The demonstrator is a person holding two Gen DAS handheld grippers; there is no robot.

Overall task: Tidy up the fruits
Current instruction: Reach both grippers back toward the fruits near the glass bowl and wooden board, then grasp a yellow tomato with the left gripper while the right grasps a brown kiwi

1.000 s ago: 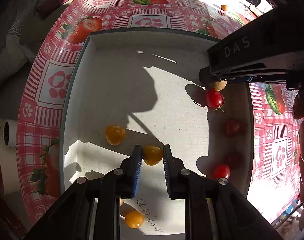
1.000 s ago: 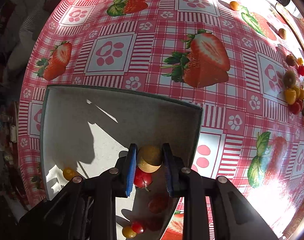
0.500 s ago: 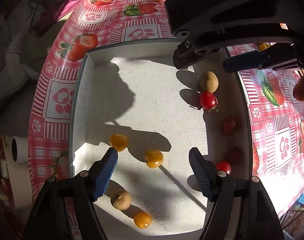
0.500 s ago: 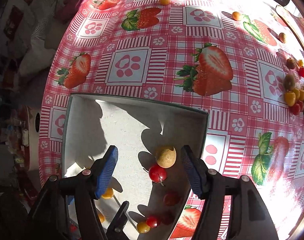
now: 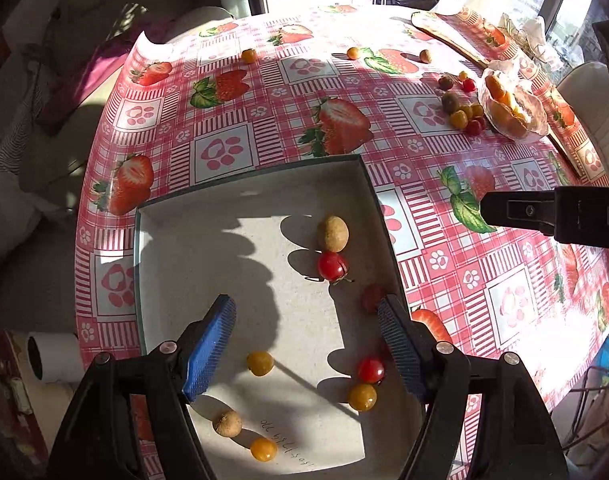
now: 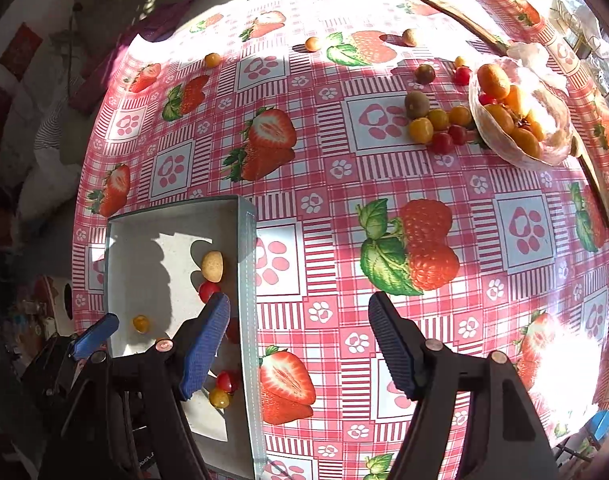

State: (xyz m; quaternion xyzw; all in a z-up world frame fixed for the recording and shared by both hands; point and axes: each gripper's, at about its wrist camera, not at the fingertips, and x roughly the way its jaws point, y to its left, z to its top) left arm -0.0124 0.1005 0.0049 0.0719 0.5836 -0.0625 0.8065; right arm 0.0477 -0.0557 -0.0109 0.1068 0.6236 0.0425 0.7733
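A white tray (image 5: 260, 174) on the strawberry tablecloth holds a tan fruit (image 5: 332, 233), red cherry tomatoes (image 5: 332, 266) and yellow ones (image 5: 259, 363). My left gripper (image 5: 306, 344) is open and empty, raised above the tray's near half. My right gripper (image 6: 298, 346) is open and empty, above the cloth just right of the tray (image 6: 246, 264); the tan fruit (image 6: 212, 266) lies in the tray to its left. Loose tomatoes and small fruits (image 6: 438, 122) cluster at the far right beside a clear bag of orange fruit (image 6: 520, 118).
Single fruits (image 5: 248, 55) lie scattered near the table's far edge. A wooden board (image 5: 456, 42) lies at the back right. The right gripper's body (image 5: 556, 216) shows at the right of the left wrist view. A white roll (image 5: 50, 358) stands off the table's left edge.
Both grippers opened, releasing a yellow tomato and the tan fruit into the tray, then rose and pulled back. The right gripper shifted right, off the tray.
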